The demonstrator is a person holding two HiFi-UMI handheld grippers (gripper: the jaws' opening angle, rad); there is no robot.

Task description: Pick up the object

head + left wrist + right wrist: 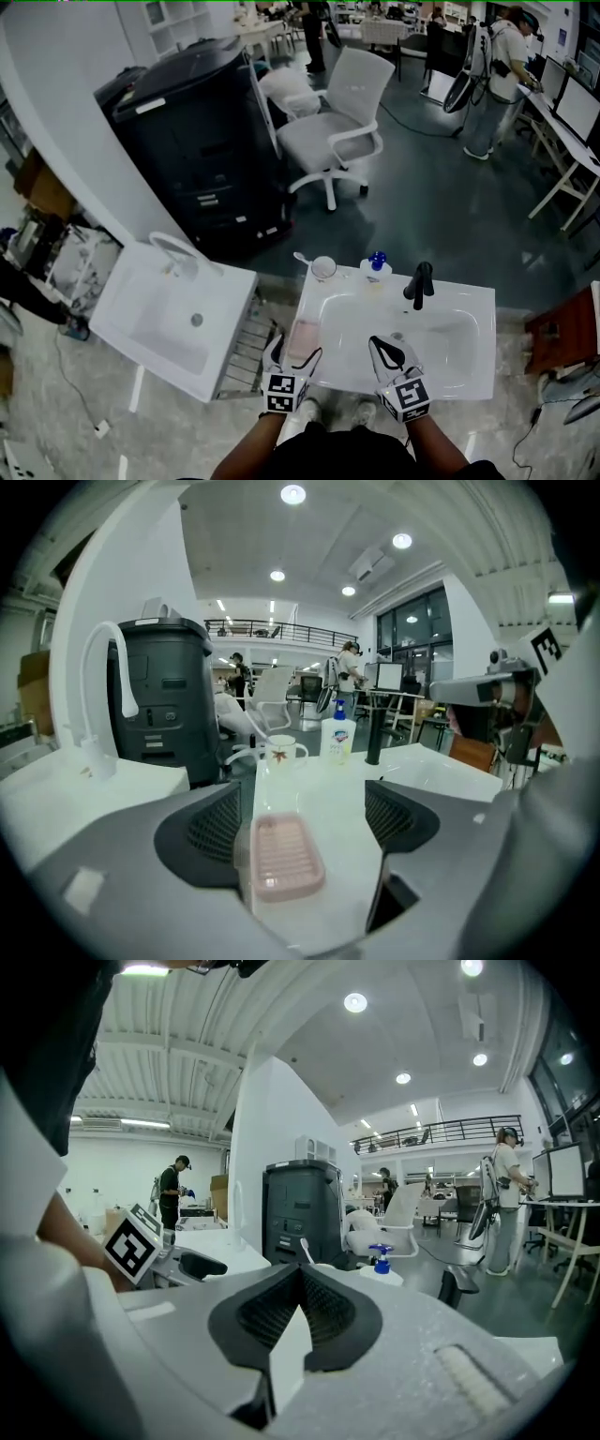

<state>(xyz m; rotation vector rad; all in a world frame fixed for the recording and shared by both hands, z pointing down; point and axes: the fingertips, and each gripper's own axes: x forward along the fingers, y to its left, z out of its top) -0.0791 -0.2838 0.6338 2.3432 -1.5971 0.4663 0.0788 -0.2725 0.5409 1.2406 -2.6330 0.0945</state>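
Note:
A pink ribbed soap dish (302,339) (281,855) lies flat on the left rim of the white sink (469,375). My left gripper (293,351) (302,797) straddles it with its jaws wide apart. The dish sits nearer the left jaw, and a clear gap shows on its right side. My right gripper (386,345) (300,1274) hovers over the basin just right of the left one. Its jaw tips meet and nothing is between them.
At the sink's back edge stand a white cup with a toothbrush (323,268) (279,752), a soap bottle with a blue pump (376,266) (338,735) and a black faucet (421,284). A second sink (173,314) stands to the left. Behind are a black bin (197,141) and a white office chair (337,122).

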